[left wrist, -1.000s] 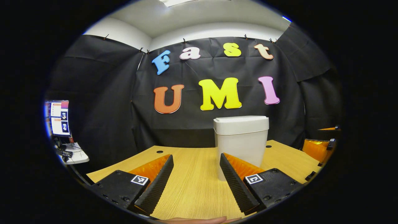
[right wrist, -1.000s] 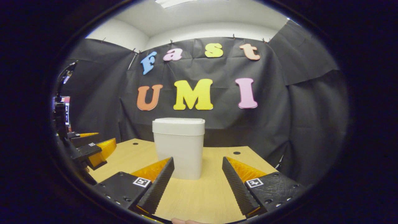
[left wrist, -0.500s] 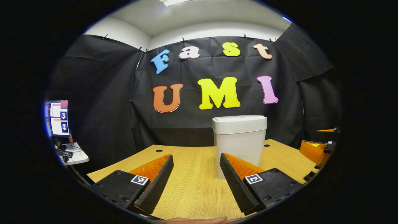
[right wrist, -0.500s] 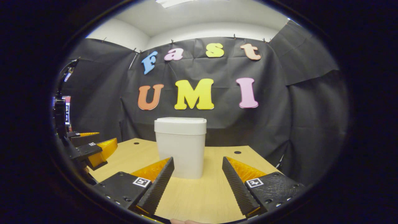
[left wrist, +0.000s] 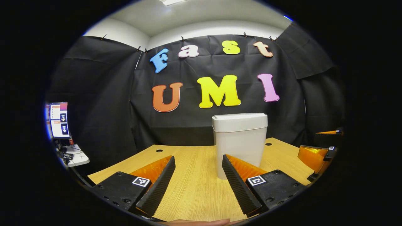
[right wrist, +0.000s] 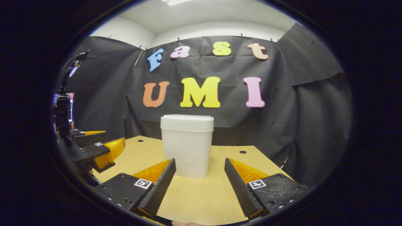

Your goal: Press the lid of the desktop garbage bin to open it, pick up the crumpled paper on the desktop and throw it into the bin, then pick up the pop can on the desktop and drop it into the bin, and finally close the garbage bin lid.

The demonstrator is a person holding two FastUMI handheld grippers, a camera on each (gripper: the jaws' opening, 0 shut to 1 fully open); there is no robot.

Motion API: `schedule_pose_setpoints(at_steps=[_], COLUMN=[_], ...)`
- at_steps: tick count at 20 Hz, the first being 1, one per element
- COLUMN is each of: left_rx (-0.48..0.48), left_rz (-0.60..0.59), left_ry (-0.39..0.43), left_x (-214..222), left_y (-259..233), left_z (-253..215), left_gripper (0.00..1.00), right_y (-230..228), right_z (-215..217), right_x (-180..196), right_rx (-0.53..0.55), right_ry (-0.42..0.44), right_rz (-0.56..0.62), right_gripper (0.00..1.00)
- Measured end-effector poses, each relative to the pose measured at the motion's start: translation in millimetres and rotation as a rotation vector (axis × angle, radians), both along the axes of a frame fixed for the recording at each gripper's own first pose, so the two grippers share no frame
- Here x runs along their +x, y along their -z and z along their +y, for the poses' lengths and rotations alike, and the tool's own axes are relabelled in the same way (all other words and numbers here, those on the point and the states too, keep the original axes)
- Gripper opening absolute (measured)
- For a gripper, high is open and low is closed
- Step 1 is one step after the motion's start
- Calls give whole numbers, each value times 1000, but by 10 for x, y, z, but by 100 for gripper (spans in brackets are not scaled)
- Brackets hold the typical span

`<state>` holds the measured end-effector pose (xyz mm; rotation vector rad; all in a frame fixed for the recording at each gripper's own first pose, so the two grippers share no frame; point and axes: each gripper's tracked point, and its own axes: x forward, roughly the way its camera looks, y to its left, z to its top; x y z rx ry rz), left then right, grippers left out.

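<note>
A white garbage bin [left wrist: 240, 141] with its lid [left wrist: 239, 121] closed stands upright on the wooden desktop [left wrist: 194, 185]. In the right gripper view the same bin [right wrist: 187, 147] stands ahead, a little left of centre. My left gripper [left wrist: 198, 160] is open with nothing between its fingers, and the bin is just beyond its right finger. My right gripper [right wrist: 200, 162] is open too and holds nothing, a short way before the bin. The left gripper [right wrist: 99, 150] appears at the left edge of the right gripper view. The right gripper [left wrist: 317, 153] appears at the right edge of the left gripper view.
The desktop [right wrist: 194, 194] has small round holes near its back edge [right wrist: 242, 152]. A monitor [left wrist: 59, 120] and a small white side table [left wrist: 73, 158] stand off to the left beyond the desk's edge. Black cloth walls close the booth behind and at the sides.
Both grippers have lifted slightly, so the bin sits a little lower in each view. In the right gripper view the bin has shifted right. Both grippers stay open.
</note>
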<state>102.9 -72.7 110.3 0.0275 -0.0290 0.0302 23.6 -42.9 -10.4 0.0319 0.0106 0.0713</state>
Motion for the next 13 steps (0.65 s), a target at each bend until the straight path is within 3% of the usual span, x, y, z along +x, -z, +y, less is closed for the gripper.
schedule_pose_setpoints(at_steps=[13], left_rx=[14], left_rz=[16], left_ry=[-1], left_x=[21], left_y=[58], left_z=[-29], left_gripper=[96], right_y=[40], right_z=[22], right_x=[10], right_rx=[-7], right_ry=[-2], right_rz=[9], right_gripper=[98])
